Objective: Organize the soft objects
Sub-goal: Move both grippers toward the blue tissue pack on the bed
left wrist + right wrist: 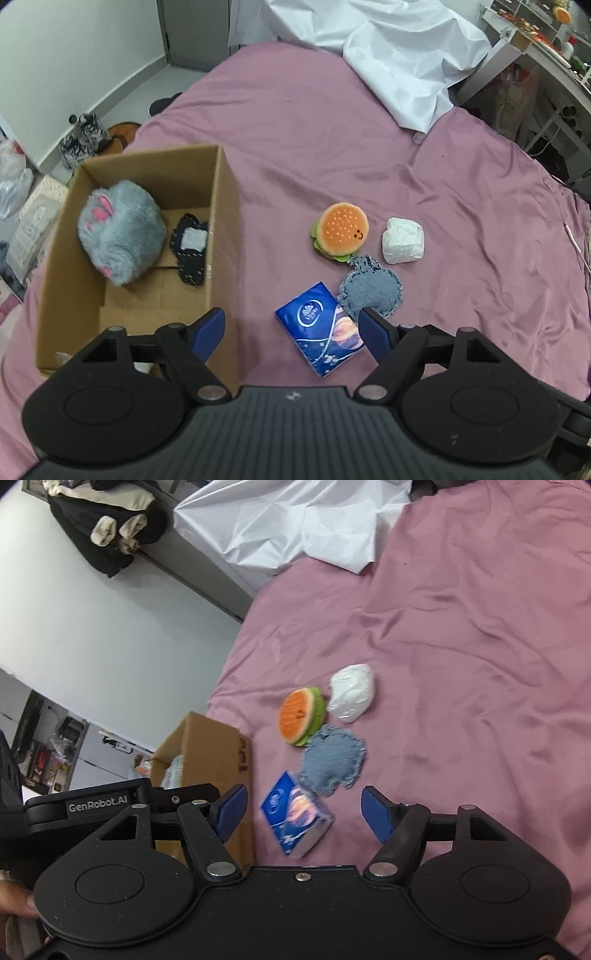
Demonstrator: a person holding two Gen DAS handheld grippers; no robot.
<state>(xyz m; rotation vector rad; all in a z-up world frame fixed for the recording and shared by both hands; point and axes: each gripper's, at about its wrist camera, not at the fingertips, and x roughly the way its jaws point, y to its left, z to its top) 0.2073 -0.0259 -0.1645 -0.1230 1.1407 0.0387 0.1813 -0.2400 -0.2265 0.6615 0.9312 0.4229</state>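
Note:
On the pink bed sheet lie a plush burger (341,232) (301,716), a white wrapped packet (403,240) (351,692), a blue-grey fuzzy pad (371,288) (332,762) and a blue tissue pack (320,332) (297,816). A cardboard box (221,236) (210,746) on the left holds a grey plush (120,230) and a dark knitted piece (190,247). My left gripper (291,332) is open above the tissue pack and box edge. My right gripper (301,810) is open over the tissue pack.
A crumpled white sheet (388,48) (295,520) lies at the far end of the bed. Shoes and bags (81,136) sit on the floor left of the bed. A shelf unit (546,55) stands at the right. The left gripper's body (92,805) shows beside the box.

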